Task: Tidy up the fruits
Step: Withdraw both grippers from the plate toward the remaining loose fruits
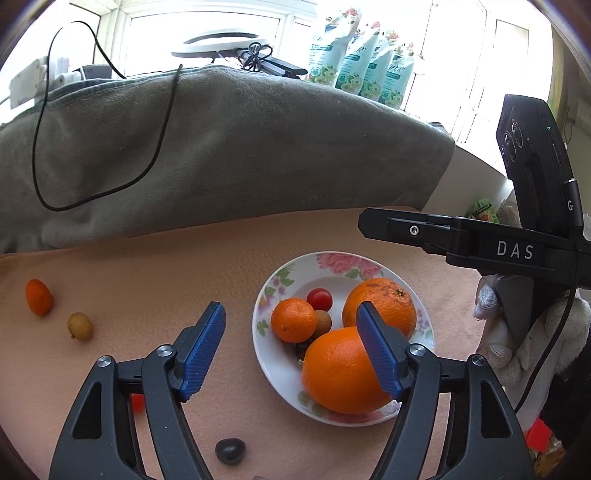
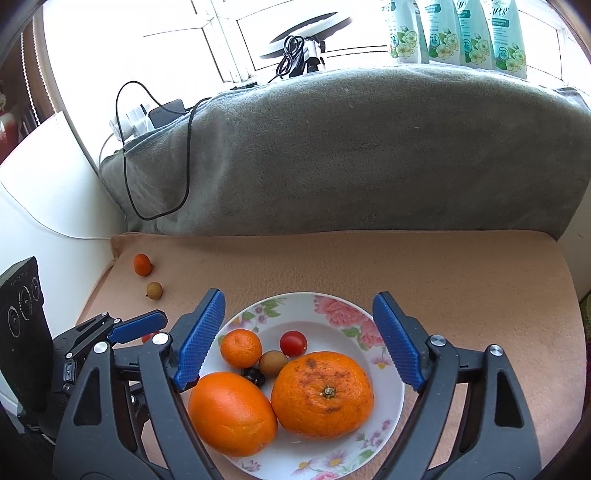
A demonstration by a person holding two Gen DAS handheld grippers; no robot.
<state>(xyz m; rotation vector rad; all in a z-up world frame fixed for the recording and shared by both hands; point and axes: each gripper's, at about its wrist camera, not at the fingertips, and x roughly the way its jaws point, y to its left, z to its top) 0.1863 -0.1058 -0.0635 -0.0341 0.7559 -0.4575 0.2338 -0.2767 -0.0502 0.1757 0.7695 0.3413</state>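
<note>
Peach textured cloth-covered tabletop (image 2: 443, 266), grey folded blanket (image 2: 369, 147) along its far edge with a black cable (image 2: 127, 177) looped on it. Four pale-green floral detergent pouches (image 2: 458, 33) behind the blanket by the window.

White floral-rimmed ceramic plate (image 2: 343, 310) sits mid-tabletop. In it: big speckled orange (image 2: 322, 394) touching smooth oval orange (image 2: 232, 413), small mandarin (image 2: 241, 348), tan round longan (image 2: 272, 363), red cherry tomato (image 2: 293, 343), dark fruit (image 2: 253, 376) wedged between the oranges, mostly hidden.

Off the plate, well to its left: small oblong orange kumquat (image 1: 38, 297) and a second tan longan (image 1: 79, 325), near each other. Dark plum-like fruit (image 1: 230, 450) on the cloth close under the left gripper (image 1: 291, 347).

Left gripper: fingers wide, nothing held, hovering at the plate's left rim. Right gripper (image 2: 299, 339): fingers wide, nothing held, above the plate, straddling it in its own view.
</note>
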